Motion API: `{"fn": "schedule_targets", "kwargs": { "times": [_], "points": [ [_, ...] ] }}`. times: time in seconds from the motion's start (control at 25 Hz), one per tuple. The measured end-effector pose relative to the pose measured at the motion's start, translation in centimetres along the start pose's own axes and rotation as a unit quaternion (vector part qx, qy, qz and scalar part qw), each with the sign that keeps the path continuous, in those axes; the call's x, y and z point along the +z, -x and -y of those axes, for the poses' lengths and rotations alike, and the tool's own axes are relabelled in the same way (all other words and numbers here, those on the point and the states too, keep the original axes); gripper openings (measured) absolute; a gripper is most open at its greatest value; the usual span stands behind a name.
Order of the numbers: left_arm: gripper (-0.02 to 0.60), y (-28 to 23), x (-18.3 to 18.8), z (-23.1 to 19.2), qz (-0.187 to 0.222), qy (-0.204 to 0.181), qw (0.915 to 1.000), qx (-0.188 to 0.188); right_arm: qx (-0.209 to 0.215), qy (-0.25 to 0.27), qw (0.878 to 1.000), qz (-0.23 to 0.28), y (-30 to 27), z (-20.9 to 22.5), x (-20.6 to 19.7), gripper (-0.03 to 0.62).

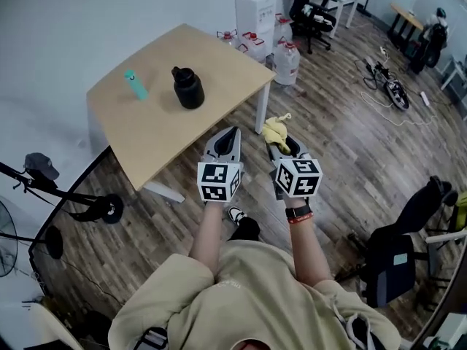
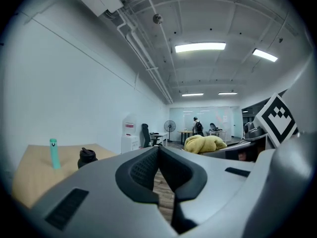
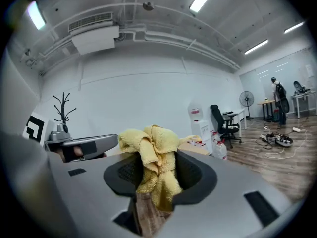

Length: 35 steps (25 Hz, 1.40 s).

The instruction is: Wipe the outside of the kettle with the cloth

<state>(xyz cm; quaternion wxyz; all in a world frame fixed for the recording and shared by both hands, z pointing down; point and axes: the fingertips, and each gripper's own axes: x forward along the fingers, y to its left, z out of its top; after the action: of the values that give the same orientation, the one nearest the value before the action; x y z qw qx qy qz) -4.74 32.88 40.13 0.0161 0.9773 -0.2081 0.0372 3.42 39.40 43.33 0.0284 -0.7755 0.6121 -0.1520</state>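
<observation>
The right gripper (image 3: 158, 178) is clamped on a crumpled yellow cloth (image 3: 148, 143), whose nubby terry folds bunch up past the jaw tips. The left gripper (image 2: 159, 152) has its jaws pressed together with nothing between them. Both are over the plank floor, just off the pale wooden table (image 1: 219, 64). Farther off on the table, the squat, rounded black kettle (image 1: 188, 88) stands upright, lid uppermost, near a slim teal bottle (image 1: 135, 84).

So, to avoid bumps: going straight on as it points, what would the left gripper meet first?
Probably the near edge of the light wooden table, by its right corner, though how high the left gripper is held is unclear. The black kettle stands left of that line.
</observation>
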Motion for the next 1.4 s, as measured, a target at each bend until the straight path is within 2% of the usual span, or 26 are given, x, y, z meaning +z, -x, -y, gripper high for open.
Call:
{"fn": "schedule_targets", "kwargs": {
  "times": [0.16,0.28,0.56,0.84,1.12,1.4],
  "points": [
    [0.023,-5.3,2.1,-9.3,0.002,0.008,0.9985,0.055,0.064,0.011,0.998,-0.014,-11.6,-2.0,3.7,0.172],
    [0.023,-8.1,2.4,-15.7,0.004,0.032,0.9947,0.098,0.110,0.020,0.993,-0.030,-18.9,-3.7,4.8,0.172],
    [0.023,-9.6,1.0,-27.8,-0.012,0.050,0.9812,0.186,0.196,0.024,0.978,-0.069,-31.2,-9.6,4.5,0.173],
    [0.023,-10.8,-1.3,-34.2,-0.023,0.065,0.9709,0.230,0.243,0.029,0.963,-0.109,-37.7,-13.1,2.0,0.175],
    [0.023,-14.0,-3.6,-39.6,-0.023,0.061,0.9637,0.259,0.269,0.058,0.949,-0.157,-44.2,-13.3,-1.1,0.175],
    [0.023,-15.8,-6.0,-41.2,-0.034,0.085,0.9561,0.278,0.271,0.039,0.939,-0.210,-48.4,-12.5,-4.2,0.176]
  ]
}}
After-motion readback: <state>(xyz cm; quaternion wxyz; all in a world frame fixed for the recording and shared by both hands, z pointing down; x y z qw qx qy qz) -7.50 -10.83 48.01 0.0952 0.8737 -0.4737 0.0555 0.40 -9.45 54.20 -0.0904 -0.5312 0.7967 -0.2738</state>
